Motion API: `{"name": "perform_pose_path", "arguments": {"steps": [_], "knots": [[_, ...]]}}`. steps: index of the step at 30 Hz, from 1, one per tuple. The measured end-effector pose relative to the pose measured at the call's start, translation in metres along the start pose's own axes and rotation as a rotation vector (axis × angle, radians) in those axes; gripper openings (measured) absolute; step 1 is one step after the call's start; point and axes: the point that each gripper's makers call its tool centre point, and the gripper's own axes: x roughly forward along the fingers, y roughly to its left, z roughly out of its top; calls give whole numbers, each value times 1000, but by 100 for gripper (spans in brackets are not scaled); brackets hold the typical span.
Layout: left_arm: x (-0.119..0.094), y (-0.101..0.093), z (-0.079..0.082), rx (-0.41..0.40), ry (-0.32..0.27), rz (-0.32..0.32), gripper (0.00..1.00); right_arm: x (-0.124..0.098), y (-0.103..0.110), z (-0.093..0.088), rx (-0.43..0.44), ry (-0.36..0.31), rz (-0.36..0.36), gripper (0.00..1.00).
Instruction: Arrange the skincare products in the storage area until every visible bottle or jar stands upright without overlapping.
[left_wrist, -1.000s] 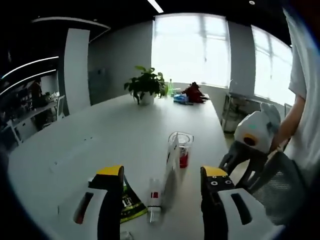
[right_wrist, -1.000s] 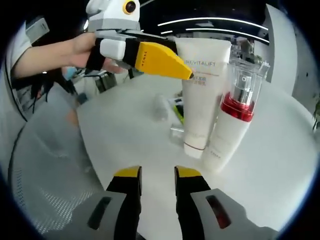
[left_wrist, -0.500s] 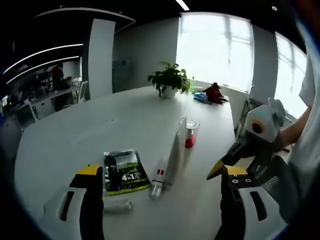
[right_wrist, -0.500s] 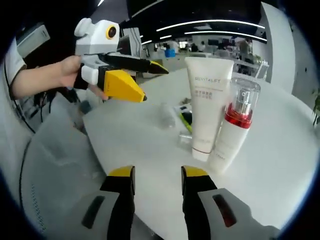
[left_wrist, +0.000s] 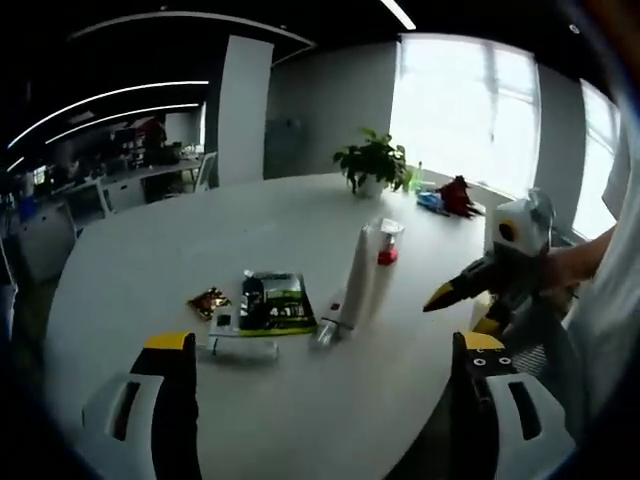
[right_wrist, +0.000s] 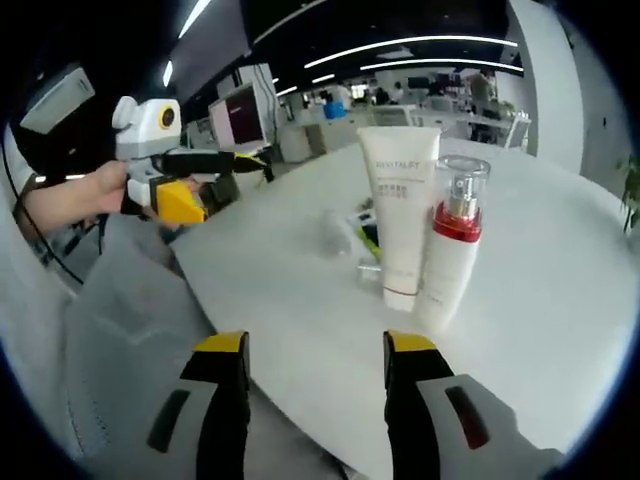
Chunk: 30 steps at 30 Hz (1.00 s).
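Observation:
A white tube (left_wrist: 358, 272) stands upright on its cap on the round white table (left_wrist: 150, 250). Touching its right side stands a pump bottle (left_wrist: 385, 250) with a red collar and clear cap. A green-black sachet (left_wrist: 276, 302), a small lying tube (left_wrist: 326, 326), a clear lying bottle (left_wrist: 242, 348) and a gold packet (left_wrist: 208, 300) lie around them. My left gripper (left_wrist: 323, 342) is open and empty, back from the table edge. My right gripper (right_wrist: 317, 345) is open and empty, facing the white tube (right_wrist: 400, 222) and pump bottle (right_wrist: 448, 250). The left gripper (right_wrist: 185, 180) is held at the table's left edge.
A potted plant (left_wrist: 374, 162) and a red object (left_wrist: 459, 194) sit at the table's far side. The right gripper (left_wrist: 478, 290) comes in from the right, held by a hand. A mesh chair (right_wrist: 100, 310) sits by the near table edge. Office desks stand behind.
Both grippers have drawn back from the products, and both pairs of jaws stand wider apart. The tube and pump bottle stay upright in place.

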Motion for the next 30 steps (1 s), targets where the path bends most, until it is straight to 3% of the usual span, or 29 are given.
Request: {"name": "perform_pose_path", "arguments": {"steps": [7, 15, 19, 22, 24, 30], "knots": [[-25, 14, -15, -75, 5, 21, 99, -7, 8, 9, 33, -20, -19, 66], [-61, 28, -33, -161, -5, 34, 99, -6, 23, 6, 96, -3, -32, 78], [-79, 37, -28, -237, -102, 58, 99, -3, 22, 5, 104, 17, -67, 86], [-87, 41, -38, -210, -76, 73, 99, -5, 25, 11, 118, 6, -87, 89], [-92, 43, -38, -239, -97, 65, 99, -8, 27, 14, 116, -2, -93, 90], [-102, 48, -28, -209, -165, 114, 99, -16, 31, 17, 112, -7, -103, 97]]}}
